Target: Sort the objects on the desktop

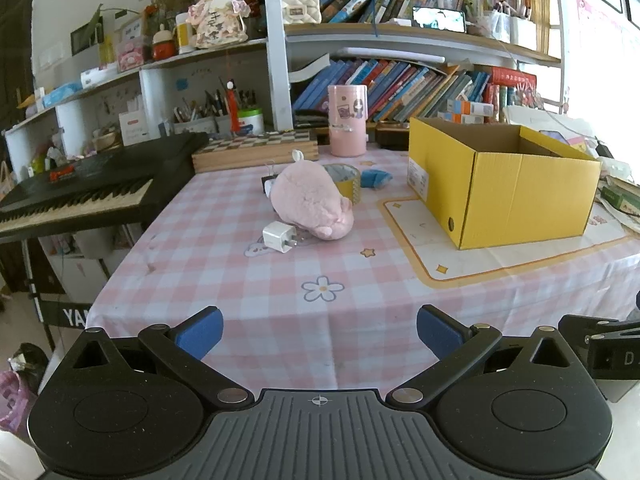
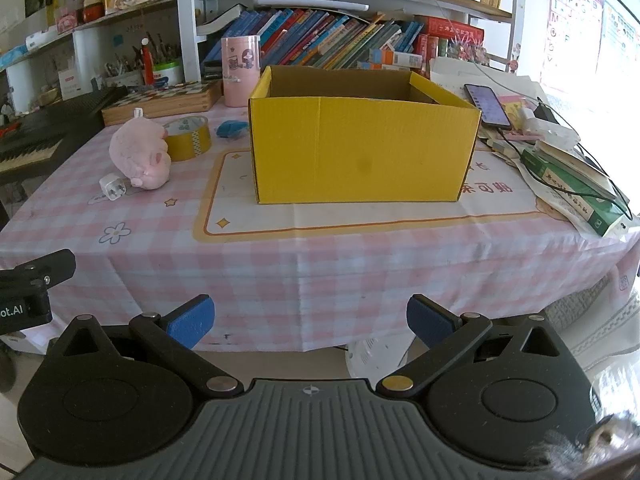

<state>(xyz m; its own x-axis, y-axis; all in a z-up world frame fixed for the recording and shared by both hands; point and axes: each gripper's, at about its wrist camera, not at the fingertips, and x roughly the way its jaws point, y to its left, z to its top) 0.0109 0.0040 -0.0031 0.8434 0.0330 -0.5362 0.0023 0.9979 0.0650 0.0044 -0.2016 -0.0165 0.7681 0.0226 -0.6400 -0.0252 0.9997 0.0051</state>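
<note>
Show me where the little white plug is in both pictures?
Left wrist view: the white plug lies on the checked cloth left of centre, just in front of the pink plush toy.
Right wrist view: the white plug is far left, at the plush toy's lower left.
Shared landmark: the yellow box stands to the right of the toy in both views.

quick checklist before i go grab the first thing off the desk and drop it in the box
1. Left gripper open and empty: ok.
2. Right gripper open and empty: ok.
3. Yellow box upright, top open: ok.
4. Inside of the box free: cannot tell, floor hidden.
5. White charger free to pick: ok, nearest, though close beside the pink plush.
6. Tape roll reachable: not ok, plush in front.
</note>
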